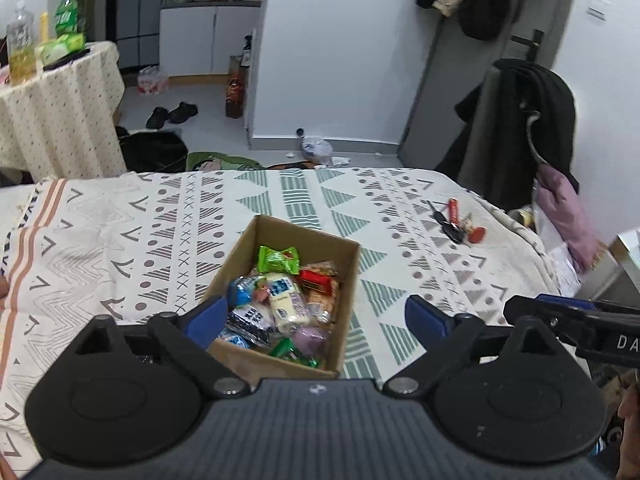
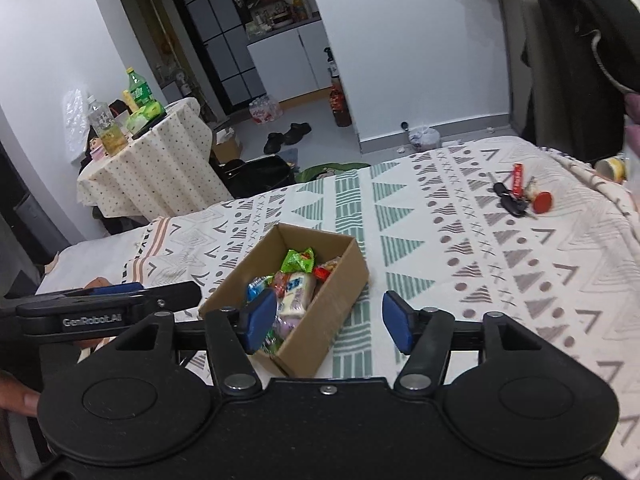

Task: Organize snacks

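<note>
Left wrist view shows the left gripper (image 1: 316,316) nearest to the camera, its two blue pads spread wide and holding nothing. Between them, a little farther, stands the cardboard box (image 1: 344,300) on the patterned bed cover (image 1: 120,248). The box is open at the top and filled with snacks (image 1: 280,300): a green wrapper (image 1: 278,259) at the far end, a white packet (image 1: 286,300) in the middle, a red one (image 1: 316,282) beside it and a blue one (image 1: 240,290) on the left. At the right edge, part of the right gripper (image 2: 328,320) enters this view. In the right wrist view its own pads are also wide apart and empty, with the box just behind the left pad. Farther on the cover, well apart from the box, lies a bunch of keys (image 1: 456,224) with a red tag. Beyond the bed there is a small table (image 1: 60,120) with a dotted cloth and bottles (image 1: 68,12), a pair of black shoes (image 1: 172,114) on the floor, and a dark coat (image 1: 532,128) hanging over a chair.
</note>
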Demonstrator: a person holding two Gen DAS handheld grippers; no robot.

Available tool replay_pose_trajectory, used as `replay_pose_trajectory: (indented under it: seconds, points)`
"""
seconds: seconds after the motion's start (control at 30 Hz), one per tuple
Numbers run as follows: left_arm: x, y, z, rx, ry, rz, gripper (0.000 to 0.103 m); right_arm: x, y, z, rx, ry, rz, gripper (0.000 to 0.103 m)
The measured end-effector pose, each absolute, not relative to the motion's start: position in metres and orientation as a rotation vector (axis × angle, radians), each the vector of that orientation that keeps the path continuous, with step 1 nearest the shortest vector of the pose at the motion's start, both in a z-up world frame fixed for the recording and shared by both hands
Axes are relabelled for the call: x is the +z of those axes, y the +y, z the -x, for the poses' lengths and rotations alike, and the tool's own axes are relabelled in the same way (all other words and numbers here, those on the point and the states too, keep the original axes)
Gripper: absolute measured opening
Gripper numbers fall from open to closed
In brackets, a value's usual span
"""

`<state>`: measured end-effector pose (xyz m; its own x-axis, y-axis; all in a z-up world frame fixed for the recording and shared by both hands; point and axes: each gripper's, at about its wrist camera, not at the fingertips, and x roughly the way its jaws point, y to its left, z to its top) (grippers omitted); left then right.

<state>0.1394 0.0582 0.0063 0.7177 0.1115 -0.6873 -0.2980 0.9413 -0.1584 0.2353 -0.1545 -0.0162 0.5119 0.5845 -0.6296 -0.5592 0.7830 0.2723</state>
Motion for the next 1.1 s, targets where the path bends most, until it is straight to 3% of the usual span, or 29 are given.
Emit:
replay_pose_trajectory:
  seconds: [0.2,0.57,0.77,1.1]
  points:
    - [0.023,0.044,-0.119,0.205,0.711,0.249,0.102,-0.002,-0.178,-0.212,0.667,0.743,-0.036,0.072]
    - [0.049,0.037,-0.076,0.234,0.651,0.219,0.103,0.021,-0.208,-0.174,0.655,0.685,-0.043,0.095]
    - [0.064,0.029,-0.064,0.21,0.647,0.207,0.103,0.029,-0.219,-0.156,0.657,0.667,-0.045,0.103]
    - [0.093,0.002,-0.051,0.201,0.623,0.149,0.103,0.044,-0.243,-0.134,0.654,0.643,-0.044,0.103]
